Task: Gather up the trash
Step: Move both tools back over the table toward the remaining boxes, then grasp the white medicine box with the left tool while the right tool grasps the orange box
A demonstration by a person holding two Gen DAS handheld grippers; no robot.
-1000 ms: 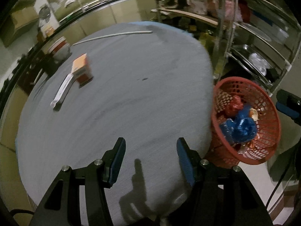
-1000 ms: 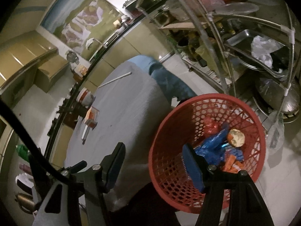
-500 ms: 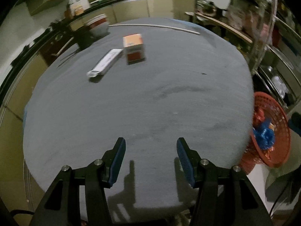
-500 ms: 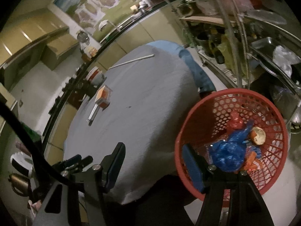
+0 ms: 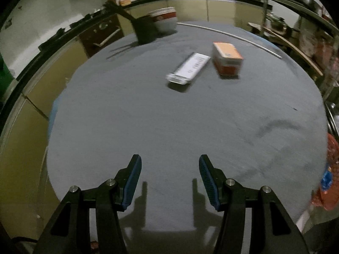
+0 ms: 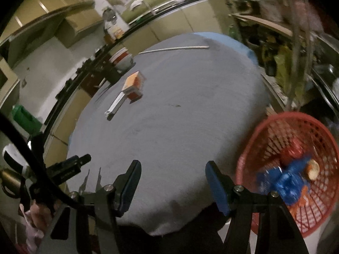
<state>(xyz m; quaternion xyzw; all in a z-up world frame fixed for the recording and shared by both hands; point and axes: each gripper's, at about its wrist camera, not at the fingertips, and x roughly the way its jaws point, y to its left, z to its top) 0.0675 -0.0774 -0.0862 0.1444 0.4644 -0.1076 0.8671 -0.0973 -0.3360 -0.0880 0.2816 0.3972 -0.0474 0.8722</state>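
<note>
Round table (image 5: pixel 148 127), grey cloth cover, blue underlayer showing at far edge in the right wrist view

Orange box (image 5: pixel 227 58): on the table, toward its far edge, lying on its side, a little blurred

Flat white pack (image 5: pixel 189 67): long and narrow with printed lines, on the table just beside the orange box, one end close to it; whether the two touch cannot be told

White rod (image 5: pixel 231 36): thin, lying along the far edge of the table

Red-and-white tub (image 5: pixel 164 18): at the far edge of the table, behind a dark object; details unclear

Red basket (image 6: pixel 296 169): open mesh, standing off the right edge of the table, below its level; holds a crumpled blue wrapper (image 6: pixel 286 180), a red item and a pale round scrap

Left gripper (image 5: pixel 169 169): over the near edge of the table, claw released, nothing between the blue pads

Right gripper (image 6: pixel 172 175): over the near edge of the table, basket just to its right, claw released, empty
</note>
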